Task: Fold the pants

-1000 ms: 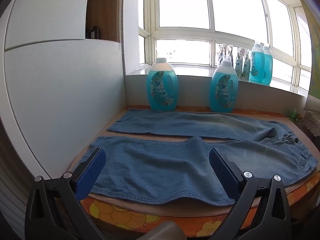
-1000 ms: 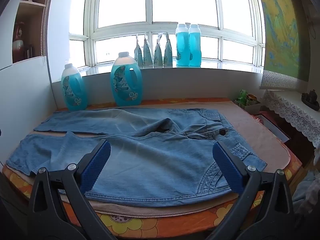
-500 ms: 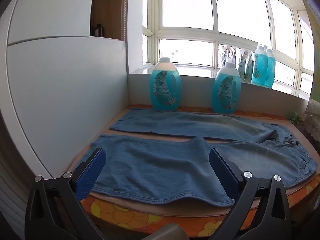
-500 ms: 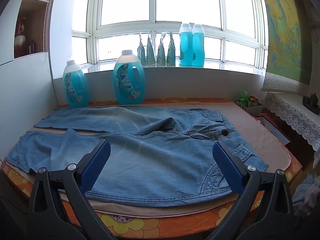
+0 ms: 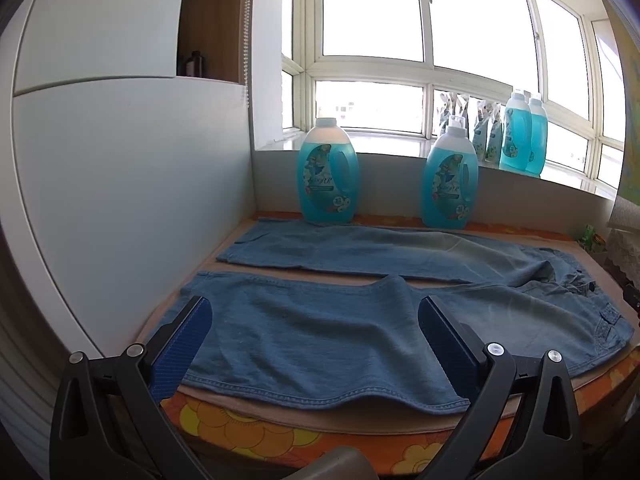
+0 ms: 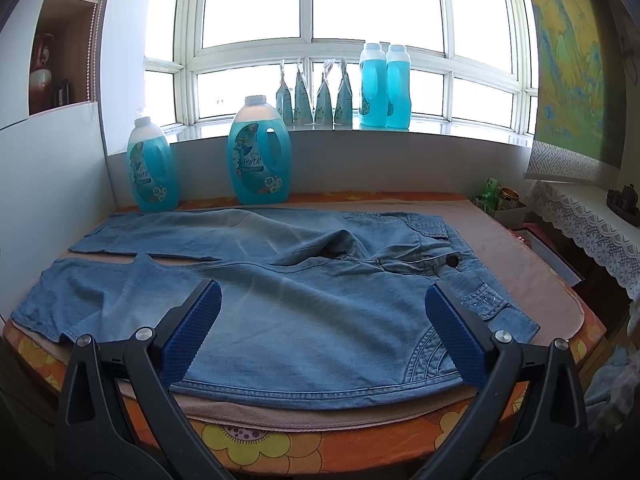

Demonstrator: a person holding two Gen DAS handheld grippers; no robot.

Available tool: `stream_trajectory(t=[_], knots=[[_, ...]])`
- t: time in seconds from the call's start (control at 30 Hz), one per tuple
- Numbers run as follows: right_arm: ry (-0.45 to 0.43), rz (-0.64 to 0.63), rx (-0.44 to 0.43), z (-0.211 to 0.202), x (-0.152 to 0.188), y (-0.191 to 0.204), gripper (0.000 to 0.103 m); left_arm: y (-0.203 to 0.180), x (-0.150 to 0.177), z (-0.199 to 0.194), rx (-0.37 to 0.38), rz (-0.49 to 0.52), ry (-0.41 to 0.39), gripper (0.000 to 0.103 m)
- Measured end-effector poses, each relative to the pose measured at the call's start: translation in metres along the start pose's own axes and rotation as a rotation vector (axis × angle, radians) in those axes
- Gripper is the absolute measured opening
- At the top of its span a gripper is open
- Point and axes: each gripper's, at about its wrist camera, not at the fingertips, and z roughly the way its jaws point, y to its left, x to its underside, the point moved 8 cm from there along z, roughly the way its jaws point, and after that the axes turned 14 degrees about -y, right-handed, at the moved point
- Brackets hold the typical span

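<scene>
Blue denim pants lie spread flat on the table, both legs side by side pointing left, waistband at the right. In the right wrist view the pants show the waist button and pockets at right. My left gripper is open and empty, above the near leg close to the front edge. My right gripper is open and empty, above the thigh and seat part of the near leg.
Two large blue detergent bottles stand at the table's back edge beyond the far leg. More bottles and pouches sit on the windowsill. A white cabinet wall bounds the left side. A lace-covered shelf stands right.
Both views have drifted slightly; the pants appear a little lower and closer in frame. The pants lie unchanged and both grippers stay open.
</scene>
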Motion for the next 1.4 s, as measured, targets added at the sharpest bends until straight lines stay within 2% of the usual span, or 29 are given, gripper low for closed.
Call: stream_trajectory(t=[1.4], knots=[[0.011, 0.003, -0.008, 0.0019, 0.0069, 0.0044, 0.103, -0.0035, -0.0018, -0.0009, 0.007, 0.005, -0.003, 0.103]])
